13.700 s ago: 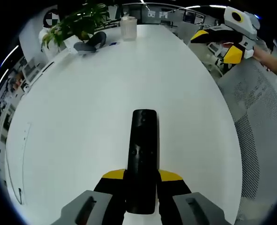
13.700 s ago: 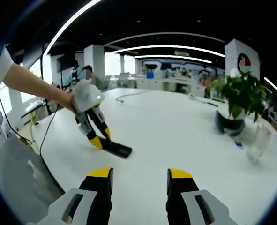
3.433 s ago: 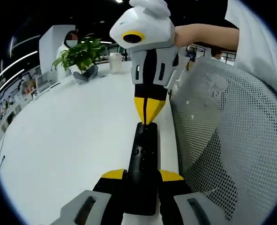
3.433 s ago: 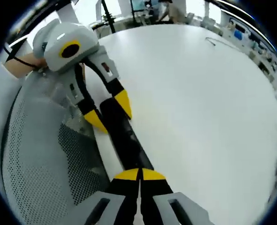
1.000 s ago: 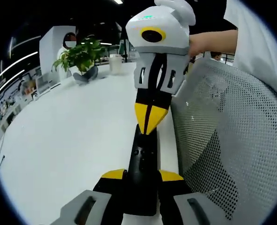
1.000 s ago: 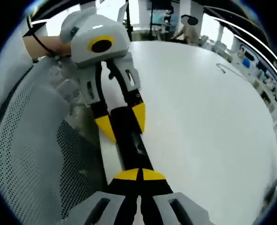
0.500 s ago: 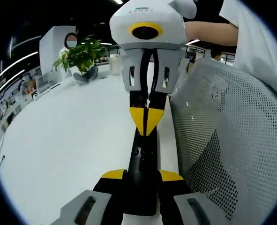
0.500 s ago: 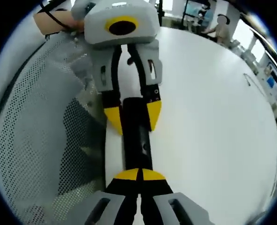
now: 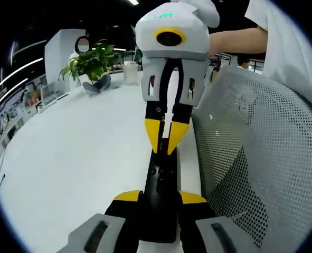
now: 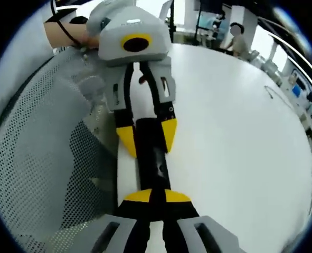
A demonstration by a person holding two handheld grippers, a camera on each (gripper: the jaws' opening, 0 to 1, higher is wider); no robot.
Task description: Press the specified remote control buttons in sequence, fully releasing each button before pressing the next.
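I have the black remote (image 9: 161,182) clamped at its near end in my left gripper (image 9: 160,203), lying lengthwise along the white tabletop (image 9: 76,153) near its edge, beside a mesh chair back (image 9: 251,158). My right gripper (image 9: 166,138) points down at the remote's far end, its yellow tips slightly parted and straddling it; I can't tell whether they touch. A potted plant (image 9: 92,63) stands well away at the far side.

In the right gripper view, that gripper (image 10: 157,198) meets the remote (image 10: 151,158) head-on.
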